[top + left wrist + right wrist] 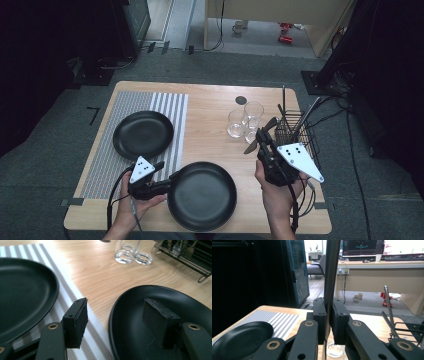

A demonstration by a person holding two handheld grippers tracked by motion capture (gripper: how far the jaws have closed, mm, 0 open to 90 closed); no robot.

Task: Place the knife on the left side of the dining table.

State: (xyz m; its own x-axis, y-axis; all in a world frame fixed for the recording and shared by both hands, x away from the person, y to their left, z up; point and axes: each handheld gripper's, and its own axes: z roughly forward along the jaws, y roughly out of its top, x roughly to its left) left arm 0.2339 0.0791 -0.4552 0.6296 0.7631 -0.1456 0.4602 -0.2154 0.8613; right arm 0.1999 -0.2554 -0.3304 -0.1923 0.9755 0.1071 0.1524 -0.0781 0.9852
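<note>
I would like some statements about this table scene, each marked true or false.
1. The right gripper is shut on a metal utensil. True.
2. The left gripper clamps a glass. False: its jaws stand apart astride the near plate's rim.
3. Two black plates are on the table. True.
4. The far plate lies on bare wood. False: it lies on the striped mat.
5. Three glasses stand beside the wire rack. True.

Blk plates (143, 134), grey-white striped mat (166, 107), wood table (210, 107).
</note>
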